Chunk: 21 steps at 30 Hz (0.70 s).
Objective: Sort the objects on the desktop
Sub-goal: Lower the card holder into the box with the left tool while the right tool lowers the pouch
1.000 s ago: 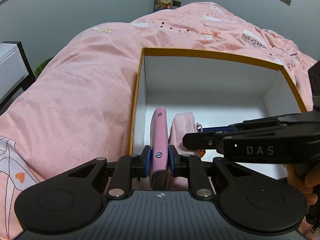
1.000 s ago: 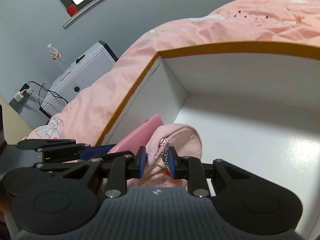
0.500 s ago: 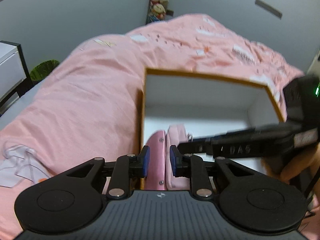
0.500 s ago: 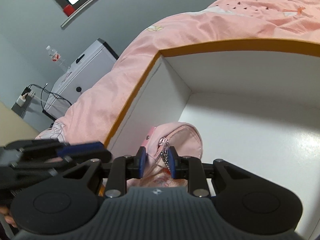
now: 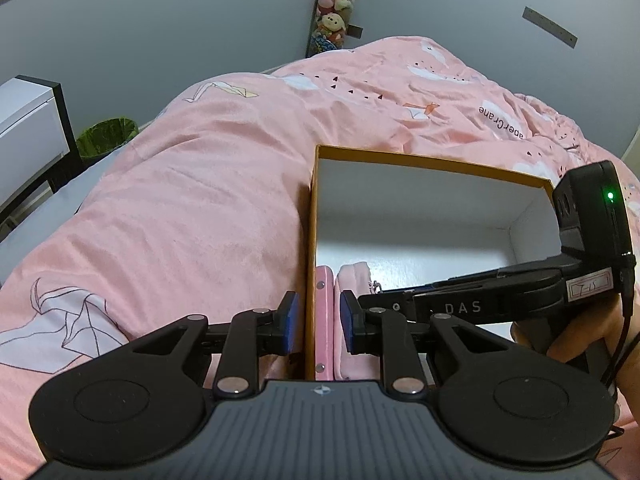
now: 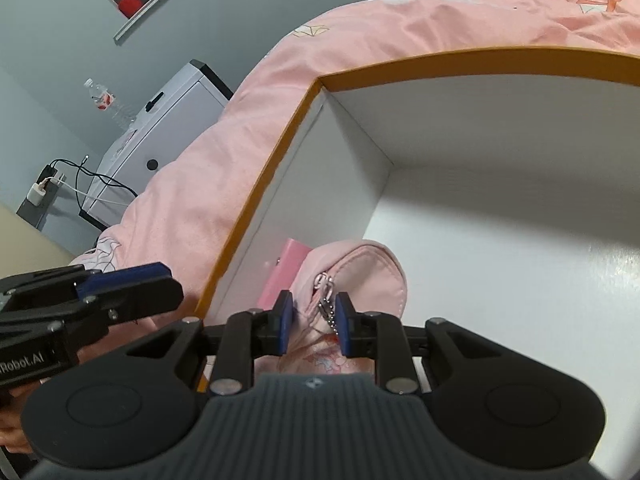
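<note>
An open box with an orange rim [image 5: 420, 160] and white inside lies on a pink duvet. A flat pink case [image 5: 325, 312] stands on edge against its left wall, and a pink zip pouch [image 5: 354, 280] rests beside it. My left gripper [image 5: 319, 312] hovers open above the box's left wall, its pads clear of the case below. My right gripper [image 6: 312, 320] is shut on the pink pouch [image 6: 360, 268] at its zipper ridge, low inside the box. The case [image 6: 286, 268] shows just left of the pouch, with the left gripper [image 6: 160, 286] outside the wall.
The pink duvet [image 5: 200, 220] surrounds the box. A white cabinet [image 6: 160, 120] with a water bottle [image 6: 100, 98] and a charger with cables [image 6: 44, 190] stands to the left. A green bin [image 5: 106, 140] sits by the wall. A hand [image 5: 580, 332] holds the right gripper.
My left gripper let go of the pink case, opened a little, then rose and drew back over the box's left wall. The right gripper stayed shut on the pouch.
</note>
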Motion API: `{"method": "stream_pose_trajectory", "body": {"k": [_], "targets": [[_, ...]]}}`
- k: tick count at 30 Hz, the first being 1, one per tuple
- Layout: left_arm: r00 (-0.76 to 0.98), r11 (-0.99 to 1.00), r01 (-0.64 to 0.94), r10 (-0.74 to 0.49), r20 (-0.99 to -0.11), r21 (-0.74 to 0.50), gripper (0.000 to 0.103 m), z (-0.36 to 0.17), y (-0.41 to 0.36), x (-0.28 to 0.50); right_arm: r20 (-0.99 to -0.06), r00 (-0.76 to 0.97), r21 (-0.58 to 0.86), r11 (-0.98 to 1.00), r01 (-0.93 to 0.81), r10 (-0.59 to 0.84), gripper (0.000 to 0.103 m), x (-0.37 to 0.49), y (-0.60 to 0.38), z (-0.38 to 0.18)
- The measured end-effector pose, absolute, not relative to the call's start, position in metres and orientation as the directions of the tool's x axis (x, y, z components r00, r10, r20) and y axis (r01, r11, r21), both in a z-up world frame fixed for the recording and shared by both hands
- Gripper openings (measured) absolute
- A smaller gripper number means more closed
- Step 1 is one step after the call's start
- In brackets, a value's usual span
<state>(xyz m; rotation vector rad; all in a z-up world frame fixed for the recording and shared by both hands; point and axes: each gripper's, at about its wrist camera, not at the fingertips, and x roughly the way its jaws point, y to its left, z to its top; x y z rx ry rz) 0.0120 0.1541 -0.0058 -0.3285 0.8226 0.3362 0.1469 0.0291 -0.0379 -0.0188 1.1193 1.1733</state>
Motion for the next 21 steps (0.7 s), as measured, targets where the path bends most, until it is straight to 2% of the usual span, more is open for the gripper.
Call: {"method": "stream_pose_trajectory", "body": {"k": [6, 8, 15, 21], "targets": [[0.634, 0.905, -0.386, 0.12, -0.764, -0.178, 0.03, -0.001, 0.151, 0.008, -0.705, -0.022, 0.47, 0.444, -0.763, 0.709, 0.032, 0.141, 0.029, -0.032], [0.627, 0.904, -0.388, 0.115, -0.77, -0.181, 0.031, 0.0, 0.149, 0.007, -0.71, -0.002, 0.452, 0.454, -0.768, 0.704, 0.039, 0.139, 0.027, -0.03], [0.585, 0.892, -0.405, 0.084, -0.806, -0.201, 0.031, 0.009, 0.148, 0.004, -0.683, 0.084, 0.42, 0.484, -0.768, 0.726, 0.04, 0.131, 0.004, -0.01], [0.537, 0.883, -0.396, -0.001, -0.844, -0.252, 0.038, 0.008, 0.15, 0.004, -0.6, 0.084, 0.511, 0.463, -0.724, 0.796, 0.04, 0.114, -0.043, 0.023]]}}
